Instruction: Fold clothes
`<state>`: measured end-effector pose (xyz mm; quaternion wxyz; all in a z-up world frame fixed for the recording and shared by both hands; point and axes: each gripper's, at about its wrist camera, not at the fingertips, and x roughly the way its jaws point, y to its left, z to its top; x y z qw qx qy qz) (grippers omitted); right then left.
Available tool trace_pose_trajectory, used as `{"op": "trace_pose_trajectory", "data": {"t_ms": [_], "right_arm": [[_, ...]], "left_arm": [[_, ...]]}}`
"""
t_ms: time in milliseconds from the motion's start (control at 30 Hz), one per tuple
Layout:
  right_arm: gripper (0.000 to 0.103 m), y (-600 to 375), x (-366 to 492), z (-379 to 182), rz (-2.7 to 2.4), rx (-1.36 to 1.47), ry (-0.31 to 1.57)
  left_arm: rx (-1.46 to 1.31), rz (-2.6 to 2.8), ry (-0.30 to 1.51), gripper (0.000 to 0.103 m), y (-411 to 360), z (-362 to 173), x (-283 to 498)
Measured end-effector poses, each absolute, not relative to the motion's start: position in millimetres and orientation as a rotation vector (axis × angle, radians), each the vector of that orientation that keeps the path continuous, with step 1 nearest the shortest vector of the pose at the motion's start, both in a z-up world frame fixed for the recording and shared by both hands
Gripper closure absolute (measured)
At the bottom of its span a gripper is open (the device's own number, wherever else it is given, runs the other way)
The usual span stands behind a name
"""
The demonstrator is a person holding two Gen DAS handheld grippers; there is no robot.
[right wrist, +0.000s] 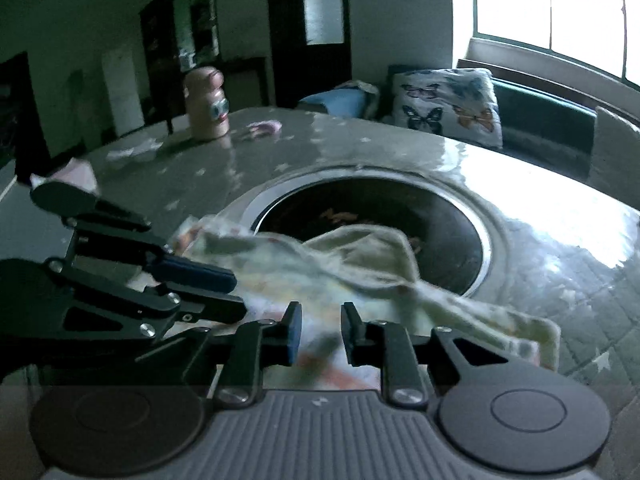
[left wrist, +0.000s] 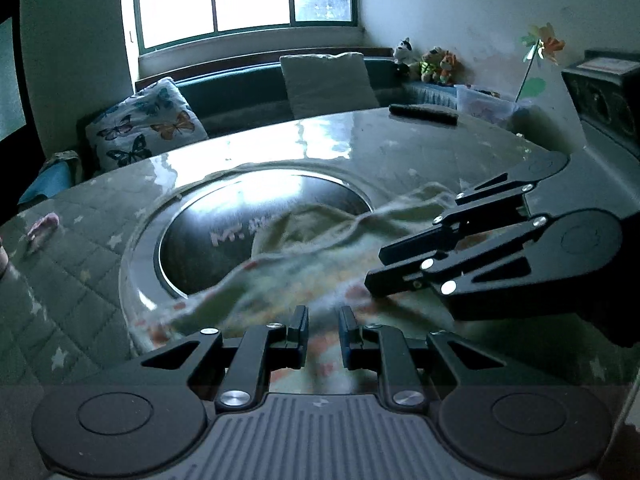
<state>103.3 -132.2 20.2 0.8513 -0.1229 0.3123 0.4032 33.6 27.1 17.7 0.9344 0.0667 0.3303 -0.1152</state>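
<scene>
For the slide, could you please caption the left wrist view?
Two grippers, left gripper and right gripper, over a rumpled cloth on the table.

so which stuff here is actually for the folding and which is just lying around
For the job:
- pale printed cloth, crumpled over the round inset
- left gripper
- right gripper

Lying about:
- pink bottle
- dark remote-like bar
- butterfly cushion
- small pink scrap
- soft toys

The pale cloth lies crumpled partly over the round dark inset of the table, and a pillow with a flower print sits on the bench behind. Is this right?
Not quite. The pillow carries a butterfly print, not flowers; both wrist views show the butterflies clearly. The rest holds: the pale cloth lies crumpled partly over the round dark inset of the table.
</scene>
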Motion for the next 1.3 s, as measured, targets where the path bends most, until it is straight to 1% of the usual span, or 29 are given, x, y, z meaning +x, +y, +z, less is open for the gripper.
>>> {"op": "trace_pose_trajectory", "data": {"t_ms": [167, 267, 567, 700, 800, 867, 900, 1200, 1300], "right_arm": [[0.081, -126, 74, 18, 0.897, -0.314, 0.638], [0.078, -123, 57, 18, 0.923, -0.325, 0.626], [0.078, -105, 19, 8, 0.982, -0.375, 0.583], [0.078, -108, 17, 13, 1.008, -0.335, 0.596], [0.078, -120, 16, 18, 0.974, -0.287, 0.586], [0.073, -131, 20, 21, 0.933, -0.252, 0.589], [0.073, -136, 23, 21, 0.911, -0.237, 0.594], [0.073, -203, 51, 11, 0.646, -0.149, 0.658], [0.074, -225, 56, 9, 0.581, -0.118, 0.674]], "left_arm": [[0.139, -0.228, 0.673, 0.084, 30, 15, 14], [0.137, -0.208, 0.669, 0.084, 33, 13, 2], [0.107, -0.124, 0.659, 0.084, 49, 9, -23], [0.094, -0.095, 0.657, 0.084, 57, 7, -29], [0.081, -0.083, 0.654, 0.084, 60, 8, -31], [0.078, -0.081, 0.653, 0.084, 62, 8, -32], [0.076, -0.081, 0.653, 0.084, 62, 8, -32], [0.069, -0.087, 0.654, 0.084, 64, 6, -32], [0.067, -0.089, 0.656, 0.084, 64, 7, -32]]}}
